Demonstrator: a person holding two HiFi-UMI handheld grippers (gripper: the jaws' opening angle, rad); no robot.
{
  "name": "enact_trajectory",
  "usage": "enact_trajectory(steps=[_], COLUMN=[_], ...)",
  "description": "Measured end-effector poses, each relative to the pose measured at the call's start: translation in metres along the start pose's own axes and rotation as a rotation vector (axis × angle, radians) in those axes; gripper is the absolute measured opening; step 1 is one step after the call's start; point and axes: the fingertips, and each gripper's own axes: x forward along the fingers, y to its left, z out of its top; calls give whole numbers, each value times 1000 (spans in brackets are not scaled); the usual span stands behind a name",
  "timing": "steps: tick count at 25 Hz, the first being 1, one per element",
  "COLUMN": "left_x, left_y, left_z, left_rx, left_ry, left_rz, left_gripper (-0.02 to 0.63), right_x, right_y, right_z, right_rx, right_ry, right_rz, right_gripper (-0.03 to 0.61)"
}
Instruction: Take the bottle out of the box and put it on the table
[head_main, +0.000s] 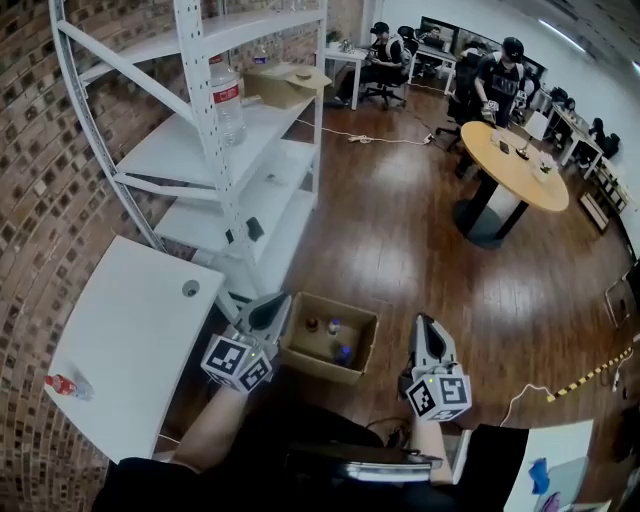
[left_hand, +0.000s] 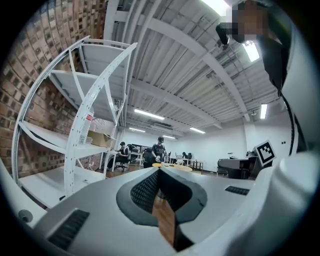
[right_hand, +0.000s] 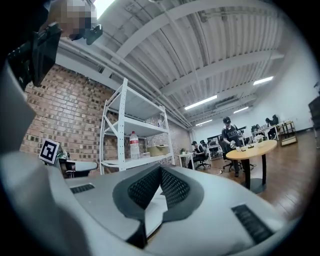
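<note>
- Apparently three small bottles (head_main: 334, 326) stand inside the open box (head_main: 322, 366).
- Probably light, rigid, slick: pinch beneath a cap.
- Left gripper (head_main: 268, 312), right gripper (head_main: 424, 326): jaws pressed together, empty.

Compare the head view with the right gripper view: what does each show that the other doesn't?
Only the head view: the open cardboard box on the floor with bottles inside, and a small bottle lying on the white table. Only the right gripper view: the ceiling beams and strip lights. Both: the white shelving unit holding a large water bottle, the round wooden table, and people at desks.
</note>
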Motion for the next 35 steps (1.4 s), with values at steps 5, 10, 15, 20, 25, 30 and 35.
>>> enact_trajectory(steps=[5,10,15,20,25,30,35], left_x=[9,15,19,24,30,40,47], left_y=[2,27,51,80,111,134,150], left_z=[-3,-6,-17,-15,-5,-2,-4], left_rx=[-3,11,-15,-28,-36,-47,-65], left_ry=[8,28,61,56,30,16,16], left_rz=[-12,6,-3,-17,-41,-80,-112], left_gripper=[2,2,2,3,2,2,2], right_x=[5,21,40,70,96,115,120], right_y=[-9,-5,5,21,43,60,66], right_z=[-3,-13,-24,-29,-18,-23,-26], right_rx=[3,3,-8,-10,-35,-50,-44], right_ry=[16,44,93,93,61,73,73], right_rz=[-23,-32,-70,-75,-88,-105,-153], right_gripper=[5,5,5,5,5,5,5])
